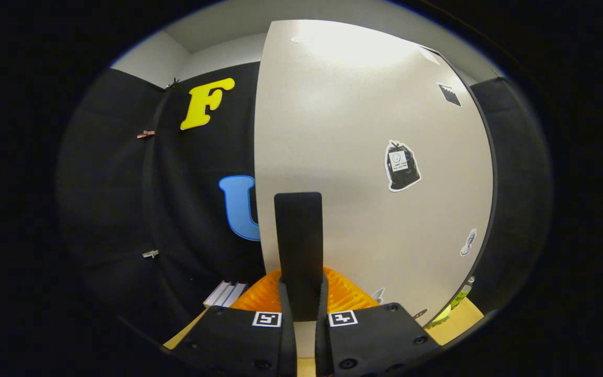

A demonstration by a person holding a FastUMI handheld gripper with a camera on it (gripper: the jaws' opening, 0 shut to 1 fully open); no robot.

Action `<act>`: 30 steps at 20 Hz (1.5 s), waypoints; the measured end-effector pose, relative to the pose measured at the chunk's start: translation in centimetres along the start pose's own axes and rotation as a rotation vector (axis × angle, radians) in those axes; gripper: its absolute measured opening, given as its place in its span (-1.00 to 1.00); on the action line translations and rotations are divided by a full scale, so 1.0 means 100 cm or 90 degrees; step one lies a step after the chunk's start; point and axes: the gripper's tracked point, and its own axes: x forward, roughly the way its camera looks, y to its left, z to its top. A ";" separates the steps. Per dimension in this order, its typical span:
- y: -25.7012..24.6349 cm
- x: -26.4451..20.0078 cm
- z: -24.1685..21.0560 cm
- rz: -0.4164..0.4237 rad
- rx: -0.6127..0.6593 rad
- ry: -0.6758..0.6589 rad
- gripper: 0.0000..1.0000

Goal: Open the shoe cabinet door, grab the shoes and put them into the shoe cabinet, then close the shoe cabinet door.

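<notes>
The gripper (305, 314) is seen with its fingers drawn nearly together, a dark upright handle (298, 246) pinched between them. Just behind the handle, an orange ribbed object (346, 293) is partly hidden. The pale shoe cabinet door (364, 157) rises directly ahead, stickers scattered over it. Past its left edge, open room is left before the black cloth wall (165, 199), where white flat items (224, 294) lie low.

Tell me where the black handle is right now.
The black handle stands between the gripper fingers, which are closed on it, on the pale cabinet door, with orange shoes behind.
</notes>
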 end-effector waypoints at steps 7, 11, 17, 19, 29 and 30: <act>-0.027 -0.069 0.003 0.033 0.016 -0.006 -0.65; -0.047 -0.100 0.004 0.049 0.018 -0.016 -0.65; -0.075 -0.134 0.007 0.062 0.022 -0.033 -0.66; -0.085 -0.143 0.008 0.067 0.021 -0.035 -0.66; -0.169 -0.182 0.014 0.018 0.026 -0.037 -0.68; -0.179 -0.184 0.015 0.011 0.025 -0.037 -0.68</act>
